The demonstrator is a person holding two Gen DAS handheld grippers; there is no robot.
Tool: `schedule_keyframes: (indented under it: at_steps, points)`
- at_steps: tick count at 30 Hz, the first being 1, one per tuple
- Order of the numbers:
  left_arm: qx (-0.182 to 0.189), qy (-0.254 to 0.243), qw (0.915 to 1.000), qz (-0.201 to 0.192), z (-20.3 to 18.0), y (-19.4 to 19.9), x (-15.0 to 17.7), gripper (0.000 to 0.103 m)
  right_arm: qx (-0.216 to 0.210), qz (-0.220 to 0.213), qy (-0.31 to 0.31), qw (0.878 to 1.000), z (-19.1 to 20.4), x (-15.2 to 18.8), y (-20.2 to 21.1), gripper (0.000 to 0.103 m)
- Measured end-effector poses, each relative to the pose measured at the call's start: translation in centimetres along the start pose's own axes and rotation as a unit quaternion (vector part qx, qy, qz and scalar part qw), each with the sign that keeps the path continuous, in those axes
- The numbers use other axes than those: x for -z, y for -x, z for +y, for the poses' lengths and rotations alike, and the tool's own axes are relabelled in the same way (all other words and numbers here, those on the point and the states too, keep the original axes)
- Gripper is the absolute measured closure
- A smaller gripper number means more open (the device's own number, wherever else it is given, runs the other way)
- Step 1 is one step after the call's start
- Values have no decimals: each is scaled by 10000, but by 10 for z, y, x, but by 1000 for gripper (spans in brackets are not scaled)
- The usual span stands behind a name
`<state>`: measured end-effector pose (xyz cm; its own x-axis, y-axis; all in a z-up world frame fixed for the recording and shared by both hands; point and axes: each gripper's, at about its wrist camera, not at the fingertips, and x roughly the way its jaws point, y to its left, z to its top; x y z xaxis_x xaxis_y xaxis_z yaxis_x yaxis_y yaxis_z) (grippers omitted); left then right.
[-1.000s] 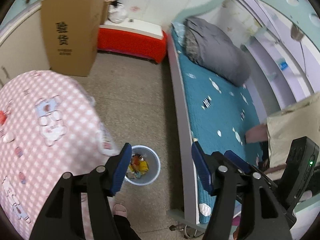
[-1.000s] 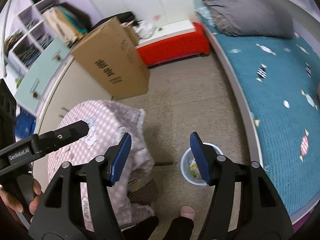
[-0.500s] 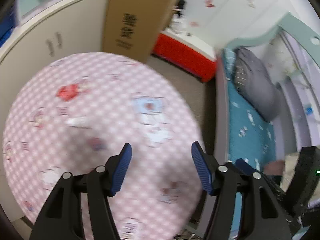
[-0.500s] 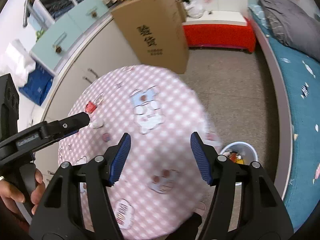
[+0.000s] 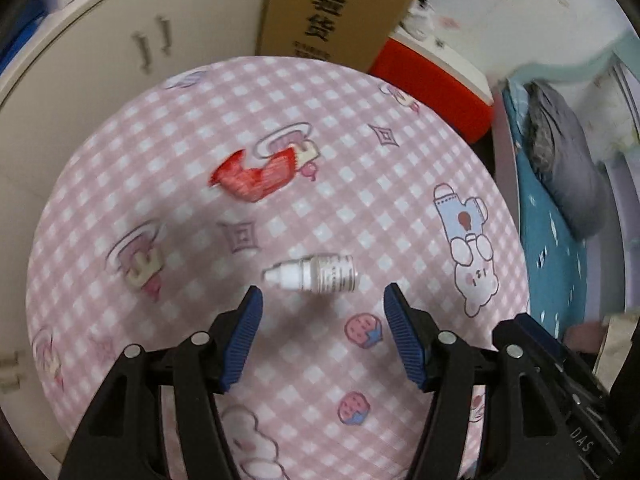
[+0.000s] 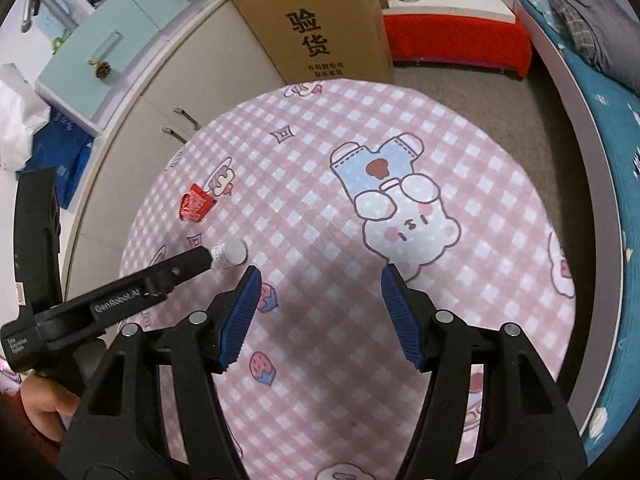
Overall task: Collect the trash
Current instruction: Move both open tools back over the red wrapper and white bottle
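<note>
A small white dropper bottle (image 5: 314,274) lies on its side on the round pink checked table (image 5: 160,140). My left gripper (image 5: 322,308) is open and hangs just short of it, the bottle between the line of its fingertips. A red crumpled wrapper (image 5: 256,174) lies further back on the table. In the right wrist view the bottle (image 6: 231,253) and the wrapper (image 6: 195,207) lie at the left. My right gripper (image 6: 320,292) is open and empty above the table's middle. The left gripper's body (image 6: 116,300) reaches in beside the bottle.
A tall cardboard box (image 6: 320,28) stands behind the table, next to a red bench (image 6: 456,40). Cream cabinets (image 6: 160,96) curve along the left. A bed with a teal cover (image 6: 616,128) runs along the right, with grey floor (image 6: 492,96) between.
Both grippers swung from the floor bin up over the table. The left gripper has closed in on the dropper bottle, which now lies just ahead of its open fingers.
</note>
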<state>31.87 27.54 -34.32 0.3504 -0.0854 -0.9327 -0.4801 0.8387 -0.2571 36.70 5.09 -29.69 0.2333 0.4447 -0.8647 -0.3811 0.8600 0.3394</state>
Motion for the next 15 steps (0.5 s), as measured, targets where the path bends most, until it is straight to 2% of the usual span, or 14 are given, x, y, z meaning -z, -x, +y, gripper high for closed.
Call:
schedule_keyframes:
  at_steps: [6,7,8,9,10,12,15]
  points:
    - [122,-349,9990,265,-5,-26,-7,43,216,73,-177,9996,2,-4,-11,41]
    - [118,-413,9984,355,-6,-30,-7,55,245,72,-181,9995,3,-5,-12,41]
    - [134,-489,9976,468,-7,-34,-8,71,268,74,-184,9994,3,-6,-13,41]
    - [168,-553,9969,531,-8,-36,-8,81,297,79,-190,9993,4,-7,-14,41]
    - [154,-594,9965,561,-8,-37,-7,101,315,81,-192,9993,6,-9,-15,41]
    - [343,-600,9959,575,-2,-36,-6,103,319,96,-153,9993,12,-12,-18,41]
    - [493,-513,9968,362,16,-22,-7,103,285,116,2,9995,29,-19,-27,41]
